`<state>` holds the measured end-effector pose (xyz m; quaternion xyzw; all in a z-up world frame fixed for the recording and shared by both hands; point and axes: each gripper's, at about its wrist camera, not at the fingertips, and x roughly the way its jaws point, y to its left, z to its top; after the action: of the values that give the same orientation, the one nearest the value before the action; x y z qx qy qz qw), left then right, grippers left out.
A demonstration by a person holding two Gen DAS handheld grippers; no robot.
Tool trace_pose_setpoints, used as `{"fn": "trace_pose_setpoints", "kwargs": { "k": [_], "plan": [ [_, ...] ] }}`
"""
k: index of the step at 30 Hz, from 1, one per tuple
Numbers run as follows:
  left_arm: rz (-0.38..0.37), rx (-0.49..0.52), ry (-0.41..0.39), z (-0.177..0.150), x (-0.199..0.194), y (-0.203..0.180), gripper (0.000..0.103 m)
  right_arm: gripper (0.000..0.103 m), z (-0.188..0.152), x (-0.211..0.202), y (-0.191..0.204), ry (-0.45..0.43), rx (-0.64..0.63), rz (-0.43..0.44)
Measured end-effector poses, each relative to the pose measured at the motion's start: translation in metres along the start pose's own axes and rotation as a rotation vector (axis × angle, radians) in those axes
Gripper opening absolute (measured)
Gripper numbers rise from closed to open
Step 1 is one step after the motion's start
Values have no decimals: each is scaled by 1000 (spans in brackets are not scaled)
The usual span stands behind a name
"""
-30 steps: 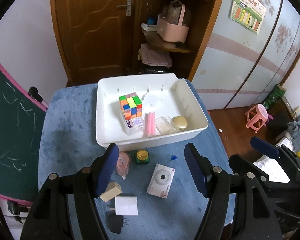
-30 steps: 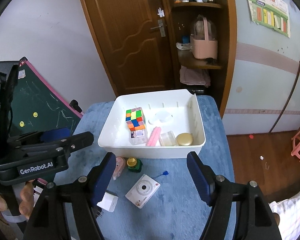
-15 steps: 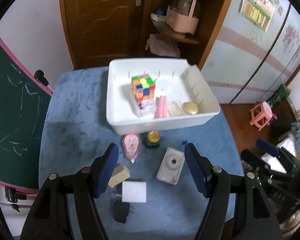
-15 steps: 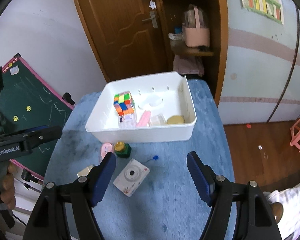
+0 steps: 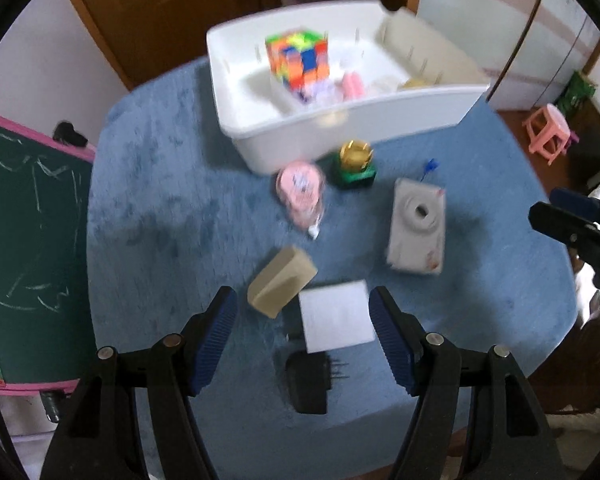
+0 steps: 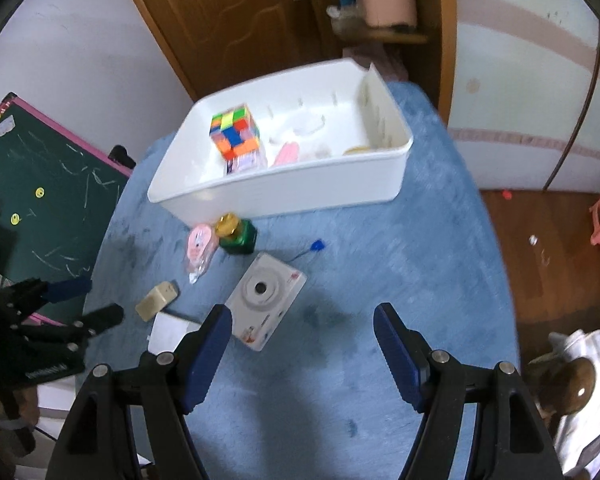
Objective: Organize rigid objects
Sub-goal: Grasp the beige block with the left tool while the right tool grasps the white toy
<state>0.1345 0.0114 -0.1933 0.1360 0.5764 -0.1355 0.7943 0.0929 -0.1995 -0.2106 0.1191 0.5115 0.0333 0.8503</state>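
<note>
A white bin at the table's far side holds a colourful cube and small items. On the blue cloth lie a white toy camera, a pink tape dispenser, a green bottle with gold cap, a beige block, a white square charger and a black plug. My left gripper is open, hovering over the white charger. My right gripper is open and empty, just right of the camera.
A blue pin lies by the camera. A green chalkboard stands left of the table. A wooden door and shelves are behind the bin. A pink stool stands on the floor at the right.
Both grippers have moved down and forward toward the table. The left one now frames the white charger and the right one has come close to the camera. Both stay open.
</note>
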Motion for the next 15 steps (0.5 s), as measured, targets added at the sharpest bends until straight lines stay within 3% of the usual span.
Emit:
{"fn": "trace_pose_setpoints", "kwargs": {
  "k": [7,15],
  "plan": [
    [-16,13,95,6,35,7,72,74,-2,43,3,95,123,55],
    [-2,25,198,17,68,5,72,74,-2,82,6,163,243,61]
  ]
}}
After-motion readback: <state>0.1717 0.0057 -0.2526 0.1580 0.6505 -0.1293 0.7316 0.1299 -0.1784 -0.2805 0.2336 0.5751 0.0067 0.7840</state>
